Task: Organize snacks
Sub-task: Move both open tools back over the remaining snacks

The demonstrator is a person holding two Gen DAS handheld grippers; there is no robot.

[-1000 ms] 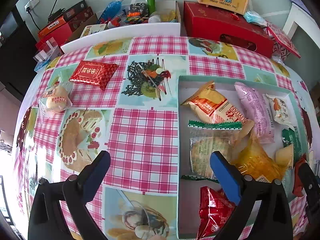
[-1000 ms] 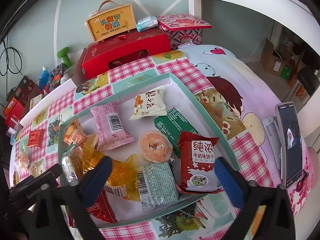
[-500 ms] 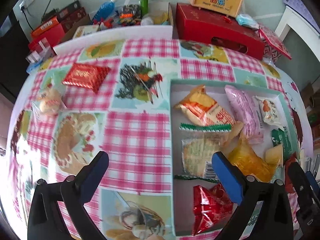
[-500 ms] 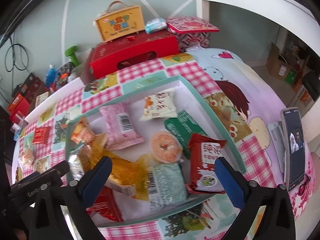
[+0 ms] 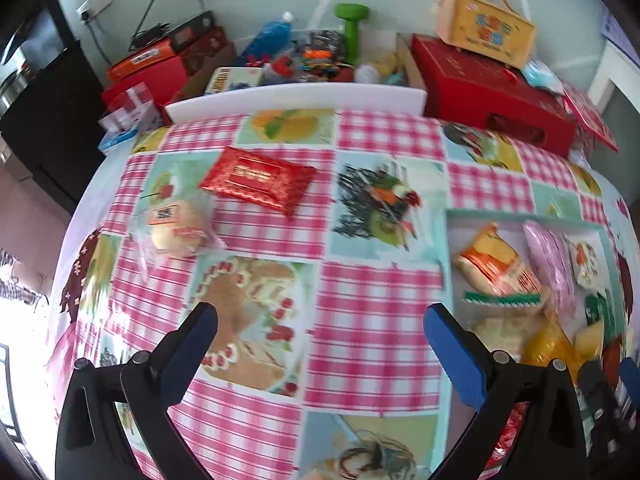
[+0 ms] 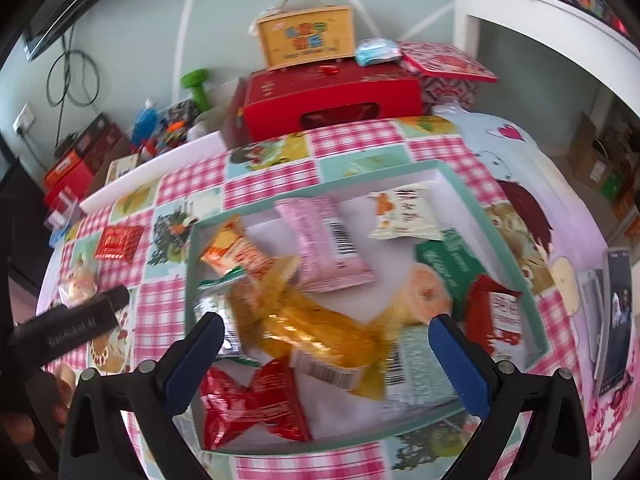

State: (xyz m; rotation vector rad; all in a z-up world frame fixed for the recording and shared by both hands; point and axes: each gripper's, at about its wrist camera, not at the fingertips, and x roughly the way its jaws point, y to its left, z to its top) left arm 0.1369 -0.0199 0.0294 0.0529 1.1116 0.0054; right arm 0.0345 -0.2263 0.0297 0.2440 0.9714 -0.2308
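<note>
Both claws are spread and empty. The left claw (image 5: 320, 330) hangs over the table (image 5: 372, 320), facing two stray snacks at upper left: a red pack (image 5: 258, 180) and a bun (image 5: 178, 228). The right claw (image 6: 326, 340) hovers over the full tray (image 6: 496, 232). Next, I'd guess: reach for the bun and pinch it.

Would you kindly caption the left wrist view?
Open left gripper faces red packet and wrapped bun outside the tray.
</note>
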